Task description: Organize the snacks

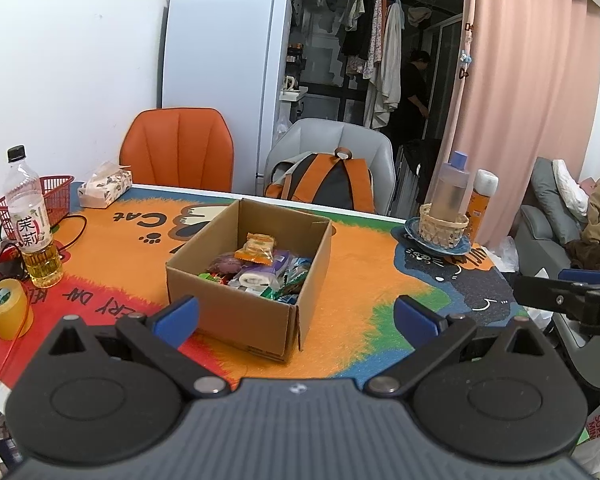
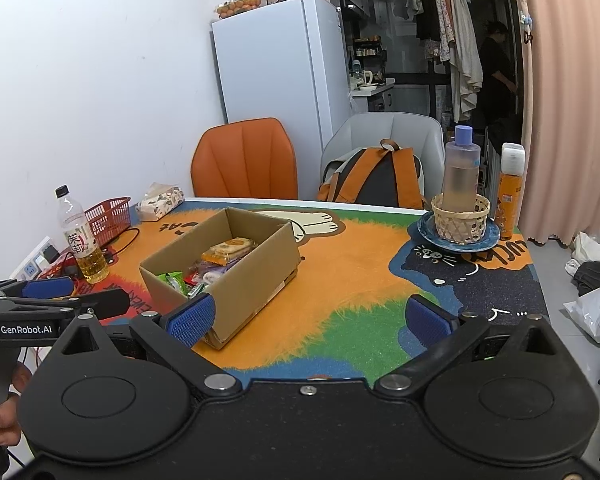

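Overhead, a colourful mat covers the table by chairs.

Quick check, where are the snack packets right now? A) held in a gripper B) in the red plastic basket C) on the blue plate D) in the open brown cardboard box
D: the snack packets lie inside the open brown cardboard box; both grippers are open and hold nothing.

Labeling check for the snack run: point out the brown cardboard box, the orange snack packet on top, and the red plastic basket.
brown cardboard box (image 1: pixel 236 304), left wrist view, front wall
orange snack packet (image 1: pixel 257 249), left wrist view, packet's middle
red plastic basket (image 2: pixel 110 217), right wrist view, mesh side
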`<state>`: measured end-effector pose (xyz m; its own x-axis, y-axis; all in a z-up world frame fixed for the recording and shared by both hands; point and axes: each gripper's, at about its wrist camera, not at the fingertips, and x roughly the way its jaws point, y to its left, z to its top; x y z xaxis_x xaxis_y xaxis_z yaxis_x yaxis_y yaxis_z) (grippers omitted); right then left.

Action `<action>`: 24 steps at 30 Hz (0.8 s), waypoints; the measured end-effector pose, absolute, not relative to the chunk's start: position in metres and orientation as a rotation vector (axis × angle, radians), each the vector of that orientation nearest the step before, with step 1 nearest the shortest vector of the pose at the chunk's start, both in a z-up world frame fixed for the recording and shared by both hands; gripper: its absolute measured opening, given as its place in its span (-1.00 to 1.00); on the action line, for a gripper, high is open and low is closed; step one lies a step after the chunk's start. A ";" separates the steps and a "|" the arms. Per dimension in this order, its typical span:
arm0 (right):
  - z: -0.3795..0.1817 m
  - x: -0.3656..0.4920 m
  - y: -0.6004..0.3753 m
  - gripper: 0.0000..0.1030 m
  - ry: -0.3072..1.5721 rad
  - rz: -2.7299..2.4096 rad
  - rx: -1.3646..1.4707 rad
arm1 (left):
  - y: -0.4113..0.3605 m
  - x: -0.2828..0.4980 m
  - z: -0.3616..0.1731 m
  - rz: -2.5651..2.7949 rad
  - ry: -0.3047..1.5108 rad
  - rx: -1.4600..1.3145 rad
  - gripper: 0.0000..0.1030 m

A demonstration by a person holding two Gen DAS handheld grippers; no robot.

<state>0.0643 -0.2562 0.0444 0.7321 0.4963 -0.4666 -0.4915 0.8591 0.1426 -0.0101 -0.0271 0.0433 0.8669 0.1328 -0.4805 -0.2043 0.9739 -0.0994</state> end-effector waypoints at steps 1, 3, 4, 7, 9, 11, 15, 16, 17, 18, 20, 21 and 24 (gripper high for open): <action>0.044 0.064 -0.256 1.00 0.516 0.543 0.010 | -0.027 -0.010 0.043 0.178 0.491 -0.150 1.00; 0.044 0.064 -0.256 1.00 0.516 0.542 0.010 | -0.026 -0.010 0.043 0.177 0.490 -0.151 1.00; 0.044 0.064 -0.256 1.00 0.517 0.542 0.010 | -0.026 -0.010 0.043 0.178 0.491 -0.149 1.00; 0.043 0.064 -0.256 1.00 0.520 0.543 0.010 | -0.026 -0.010 0.043 0.179 0.492 -0.150 1.00; 0.042 0.064 -0.255 1.00 0.520 0.544 0.008 | -0.025 -0.010 0.042 0.179 0.493 -0.151 1.00; 0.042 0.064 -0.255 1.00 0.520 0.546 0.006 | -0.025 -0.010 0.042 0.178 0.493 -0.152 1.00; 0.041 0.064 -0.256 1.00 0.521 0.545 0.006 | -0.025 -0.010 0.042 0.179 0.493 -0.151 1.00; 0.041 0.064 -0.256 1.00 0.522 0.544 0.006 | -0.025 -0.010 0.042 0.178 0.492 -0.152 1.00; 0.042 0.064 -0.256 1.00 0.522 0.544 0.006 | -0.025 -0.010 0.042 0.179 0.493 -0.152 1.00; 0.042 0.064 -0.256 1.00 0.522 0.545 0.005 | -0.025 -0.010 0.042 0.179 0.493 -0.151 1.00; 0.042 0.064 -0.256 1.00 0.521 0.546 0.004 | -0.025 -0.010 0.042 0.179 0.493 -0.152 1.00; 0.042 0.064 -0.256 1.00 0.521 0.546 0.004 | -0.024 -0.010 0.042 0.180 0.493 -0.152 1.00; 0.042 0.065 -0.256 1.00 0.521 0.545 0.004 | -0.024 -0.010 0.042 0.179 0.493 -0.152 1.00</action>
